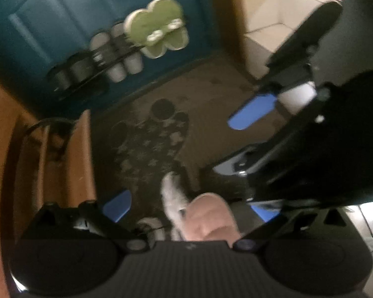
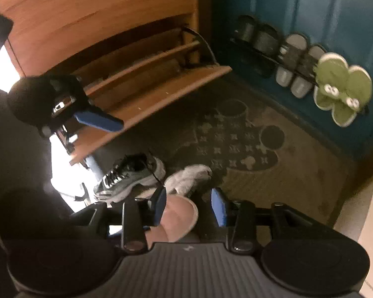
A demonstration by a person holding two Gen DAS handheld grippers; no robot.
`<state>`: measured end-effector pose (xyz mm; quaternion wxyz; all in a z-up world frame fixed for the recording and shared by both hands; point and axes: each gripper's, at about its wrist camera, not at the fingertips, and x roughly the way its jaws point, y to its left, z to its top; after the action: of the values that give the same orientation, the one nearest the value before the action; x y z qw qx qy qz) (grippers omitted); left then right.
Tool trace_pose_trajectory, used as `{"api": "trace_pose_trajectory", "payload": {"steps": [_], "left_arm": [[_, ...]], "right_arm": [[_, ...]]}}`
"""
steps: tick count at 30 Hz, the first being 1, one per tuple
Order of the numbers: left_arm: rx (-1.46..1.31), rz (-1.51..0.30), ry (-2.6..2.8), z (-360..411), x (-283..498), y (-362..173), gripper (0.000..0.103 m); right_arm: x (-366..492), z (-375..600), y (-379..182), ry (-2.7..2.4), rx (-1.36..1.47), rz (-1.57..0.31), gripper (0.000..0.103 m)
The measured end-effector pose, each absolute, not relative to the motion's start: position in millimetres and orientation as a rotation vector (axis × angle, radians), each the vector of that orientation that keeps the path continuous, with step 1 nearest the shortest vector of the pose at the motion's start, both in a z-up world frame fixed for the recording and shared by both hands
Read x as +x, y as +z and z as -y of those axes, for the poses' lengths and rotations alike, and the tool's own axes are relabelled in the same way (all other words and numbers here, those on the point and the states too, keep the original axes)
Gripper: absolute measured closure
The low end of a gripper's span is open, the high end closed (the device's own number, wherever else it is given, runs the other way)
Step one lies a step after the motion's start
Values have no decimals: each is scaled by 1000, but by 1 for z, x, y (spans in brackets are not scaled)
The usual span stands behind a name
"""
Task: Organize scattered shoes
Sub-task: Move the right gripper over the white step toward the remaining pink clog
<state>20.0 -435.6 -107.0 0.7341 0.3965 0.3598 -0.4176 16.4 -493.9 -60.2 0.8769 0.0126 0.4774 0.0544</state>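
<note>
A pink slipper (image 2: 179, 217) lies on the near edge of the doormat (image 2: 273, 173), between the spread fingers of the right gripper (image 2: 189, 204), seemingly untouched. Just beyond lie a white sneaker (image 2: 189, 177) and a dark sneaker (image 2: 129, 173). The left gripper (image 1: 190, 209) hovers spread above them, near the wooden shoe cabinet (image 2: 141, 89).

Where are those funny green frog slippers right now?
The green frog slippers hang on a rack on the blue door, at the right end of the row, beside the grey slippers, above the patterned mat.
</note>
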Motion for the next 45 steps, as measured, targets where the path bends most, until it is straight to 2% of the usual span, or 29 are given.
{"api": "trace_pose_trajectory", "payload": {"steps": [13,16,17,18,20,21,32,34,38,40,45], "left_arm": [[860,-778,-984,472,-30,-139,0],[829,-782,-997,476,-42,-142,2],[821,-784,-1006,479,-47,-144,3],[814,-787,-1014,481,-51,-146,6],[805,-804,-1020,485,-56,-149,12],[799,-814,-1030,487,-60,-151,18],[949,-787,-1238,511,-128,-178,44],[971,-781,-1274,513,-136,-180,53],[975,-790,-1309,518,-143,-188,60],[971,-797,-1324,520,-145,-190,68],[976,-799,-1384,525,-155,-193,71]], "right_arm": [[-37,546,-89,-9,156,-1039,60],[-49,553,-95,-17,159,-1050,66],[-53,554,-97,-18,152,-1053,74],[-55,555,-100,-22,146,-1054,78],[-66,561,-107,-41,151,-1057,92],[-72,564,-110,-49,163,-1061,95],[-135,602,-159,-222,224,-1162,99],[-144,610,-164,-250,238,-1186,99],[-168,632,-163,-340,241,-1191,99],[-181,646,-160,-395,250,-1182,99],[-212,679,-157,-506,241,-1205,99]]}}
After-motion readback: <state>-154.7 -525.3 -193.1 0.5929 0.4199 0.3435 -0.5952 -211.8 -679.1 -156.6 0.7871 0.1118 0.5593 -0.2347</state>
